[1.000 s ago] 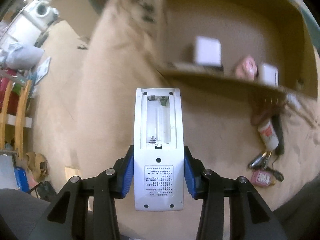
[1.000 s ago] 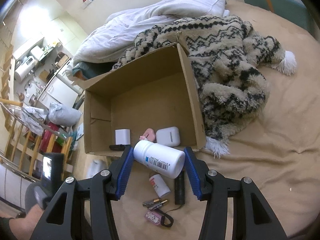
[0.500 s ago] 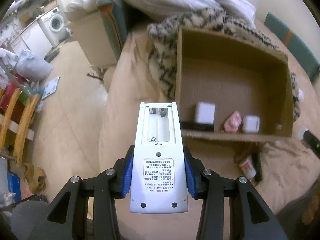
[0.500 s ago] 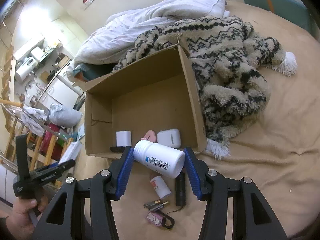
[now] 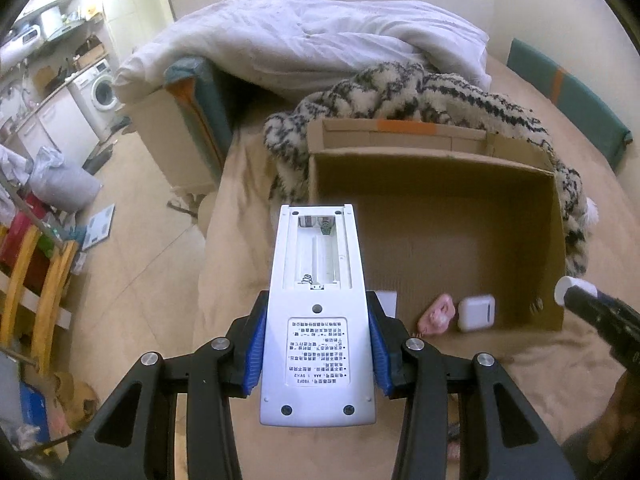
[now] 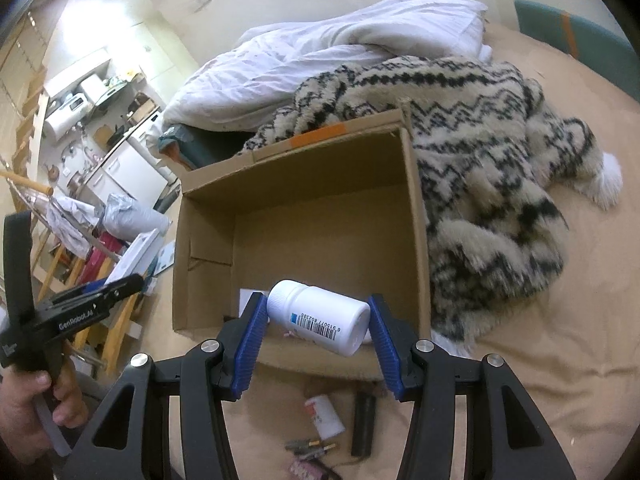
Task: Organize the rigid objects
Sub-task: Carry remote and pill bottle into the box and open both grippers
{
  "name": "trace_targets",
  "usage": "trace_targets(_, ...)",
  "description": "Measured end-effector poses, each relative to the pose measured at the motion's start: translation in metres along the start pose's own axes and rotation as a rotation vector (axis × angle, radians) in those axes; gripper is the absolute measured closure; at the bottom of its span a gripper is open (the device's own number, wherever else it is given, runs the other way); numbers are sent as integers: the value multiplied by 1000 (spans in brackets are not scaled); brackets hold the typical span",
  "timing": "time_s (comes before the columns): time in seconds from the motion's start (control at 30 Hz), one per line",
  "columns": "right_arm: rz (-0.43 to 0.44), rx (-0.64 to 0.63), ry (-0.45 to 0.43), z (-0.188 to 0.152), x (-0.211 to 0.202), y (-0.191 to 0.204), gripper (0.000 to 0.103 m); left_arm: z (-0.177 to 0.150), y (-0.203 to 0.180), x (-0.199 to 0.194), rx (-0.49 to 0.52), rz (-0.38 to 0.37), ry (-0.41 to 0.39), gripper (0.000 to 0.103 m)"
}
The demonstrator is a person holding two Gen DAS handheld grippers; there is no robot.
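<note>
Since a second ago the left tool (image 5: 316,354) has risen and tipped up, so its view now takes in the whole cardboard box (image 5: 436,236) on the bed instead of only its near wall, and the right tool (image 6: 316,340) has slid closer over the box's near edge. The left tool is clamped on a white remote control (image 5: 318,320), held face down with its battery bay open and empty, hovering just left of the box's near corner. The right tool is clamped on a white pill bottle (image 6: 320,322), lying tilted between the blue pads, above the box's near wall. Already inside the box, against that wall, lie a white earbud case (image 5: 476,312), a small pink item (image 5: 438,314) and a white block (image 5: 386,300), partly hidden by the remote. Left on the tan bed sheet (image 6: 560,360) in front of the box are a smaller bottle (image 6: 324,416), a dark stick-shaped thing (image 6: 364,424), a couple of batteries (image 6: 310,446) and a pink trinket (image 6: 304,470). The job looks roughly half done: two items in hand await dropping in, then several more.
</note>
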State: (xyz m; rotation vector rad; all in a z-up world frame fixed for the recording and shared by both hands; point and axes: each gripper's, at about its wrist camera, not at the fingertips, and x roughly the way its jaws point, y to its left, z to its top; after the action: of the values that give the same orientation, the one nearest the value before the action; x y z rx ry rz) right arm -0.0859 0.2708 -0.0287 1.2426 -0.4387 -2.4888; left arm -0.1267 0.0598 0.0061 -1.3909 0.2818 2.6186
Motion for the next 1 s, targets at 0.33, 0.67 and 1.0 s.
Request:
trace_targets(0.33, -31, -102, 35, 20, 38, 11, 49, 21, -29, 43, 33, 49, 13, 63)
trace_targets(0.67, -55, -159, 101, 20, 65, 22, 49, 40, -45, 80, 44, 98, 5, 63)
trace_targets(1.0, -70, -140, 144, 18, 76, 17, 49, 34, -59, 117, 83, 121, 59, 63)
